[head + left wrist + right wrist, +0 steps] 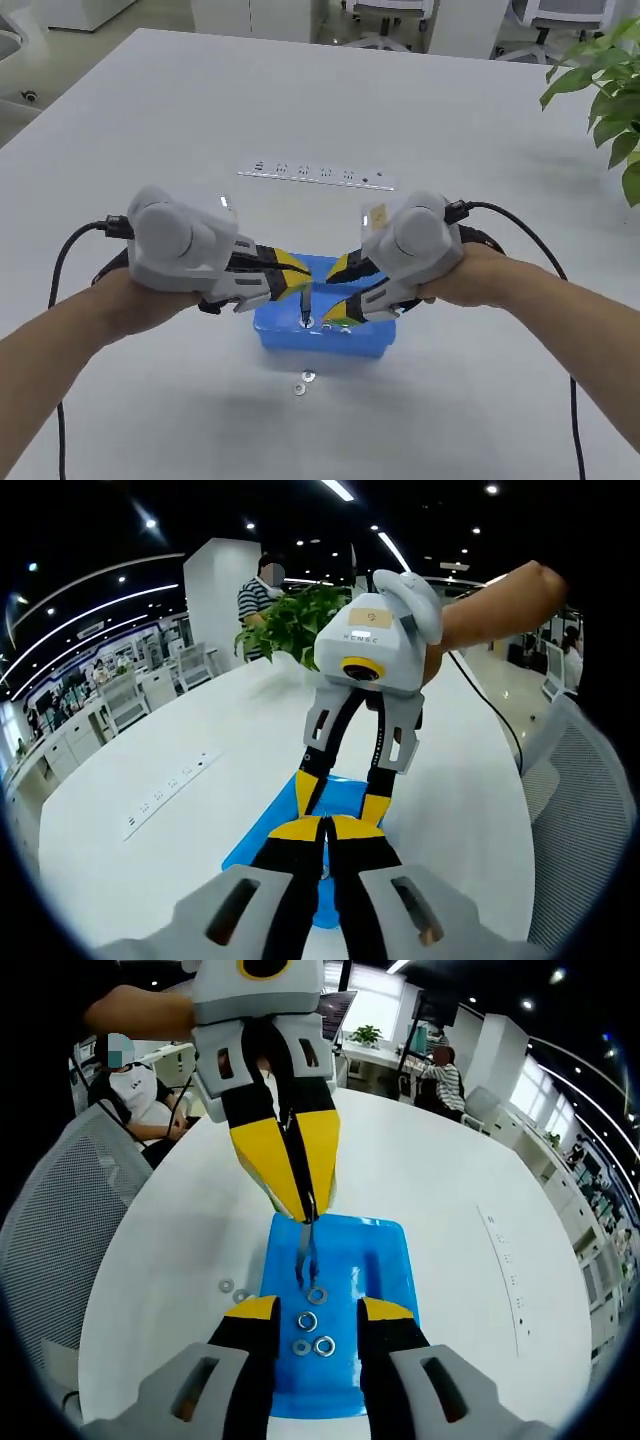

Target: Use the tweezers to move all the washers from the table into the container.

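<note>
The white table [150,120] carries the blue container [320,346], and both grippers hang just above it. The left gripper [290,275] is clamped on the tweezers [306,1245]. Their tips point down inside the container, at or touching one washer [317,1295]; I cannot tell whether they pinch it. The right gripper [345,290] has its jaws spread and holds nothing. Three more washers [307,1321] lie in the container, and two loose washers [305,378] sit on the table just in front of it. The drop probably goes best low: ease the tips apart well inside the container's walls, then lift straight up.
</note>
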